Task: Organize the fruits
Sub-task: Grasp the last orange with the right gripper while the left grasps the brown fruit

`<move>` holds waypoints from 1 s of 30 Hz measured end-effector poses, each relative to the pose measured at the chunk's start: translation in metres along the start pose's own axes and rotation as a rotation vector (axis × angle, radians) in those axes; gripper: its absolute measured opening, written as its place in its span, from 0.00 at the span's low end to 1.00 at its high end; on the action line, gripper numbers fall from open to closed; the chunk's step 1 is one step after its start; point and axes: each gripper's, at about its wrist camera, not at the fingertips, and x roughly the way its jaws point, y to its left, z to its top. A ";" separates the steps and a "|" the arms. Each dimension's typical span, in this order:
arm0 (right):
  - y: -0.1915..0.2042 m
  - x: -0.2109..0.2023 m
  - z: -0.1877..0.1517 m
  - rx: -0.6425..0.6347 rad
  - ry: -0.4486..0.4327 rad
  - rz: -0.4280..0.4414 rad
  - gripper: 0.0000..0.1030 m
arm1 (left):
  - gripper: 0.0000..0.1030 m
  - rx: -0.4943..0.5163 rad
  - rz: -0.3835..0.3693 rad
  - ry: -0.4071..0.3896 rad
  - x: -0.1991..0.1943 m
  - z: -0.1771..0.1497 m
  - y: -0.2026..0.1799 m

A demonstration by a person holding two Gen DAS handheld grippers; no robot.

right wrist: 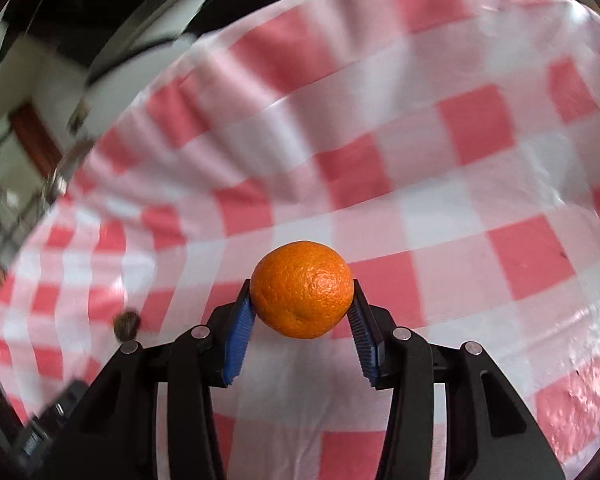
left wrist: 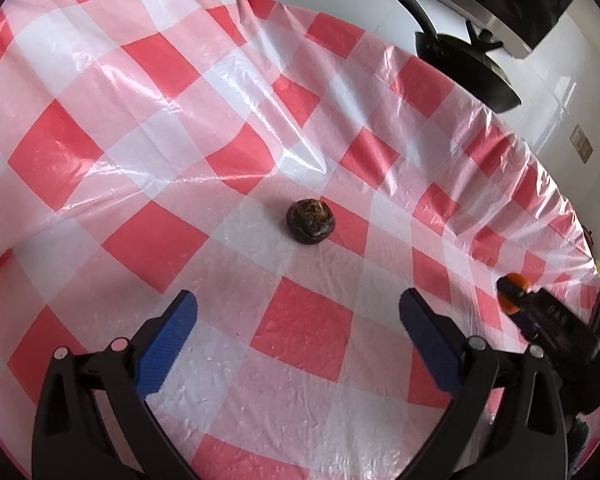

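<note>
The right hand-held gripper [right wrist: 302, 300] pinches a round, dimpled orange fruit [right wrist: 302, 289] between its blue ribbed pads, above the bench's red-and-white checked plastic cloth [right wrist: 460, 184]. The left hand-held gripper [left wrist: 298, 312] stands spread and empty, a dark, wrinkled round fruit [left wrist: 311, 221] lying beyond its fingertips

Red-and-white checked plastic tablecloth [right wrist: 420, 128] blurring across right wrist view; small dark round fruit [right wrist: 126, 325] smearing at left, kind unclear.
</note>
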 end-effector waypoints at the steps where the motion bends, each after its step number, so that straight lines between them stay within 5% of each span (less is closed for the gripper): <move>1: -0.004 -0.002 0.001 0.018 -0.012 0.006 0.44 | 0.98 0.011 -0.001 0.009 0.001 -0.001 -0.001; 12: -0.008 -0.005 0.003 0.040 -0.048 0.038 0.44 | 0.98 0.060 0.062 0.084 0.015 0.002 -0.015; 19: -0.007 -0.005 0.002 0.038 -0.046 0.045 0.44 | 0.94 0.238 0.200 0.130 0.060 0.033 -0.042; 21: -0.007 -0.005 0.002 0.036 -0.044 0.044 0.44 | 0.91 0.265 0.188 0.146 0.070 0.041 -0.043; 27: -0.005 -0.004 0.002 0.030 -0.035 0.045 0.44 | 0.58 0.355 0.177 0.164 0.089 0.050 -0.045; 29: -0.004 -0.003 0.002 0.026 -0.031 0.045 0.44 | 0.39 0.364 0.169 0.153 0.087 0.051 -0.045; 30: -0.004 -0.002 0.002 0.024 -0.029 0.046 0.44 | 0.39 0.363 0.159 0.152 0.086 0.051 -0.045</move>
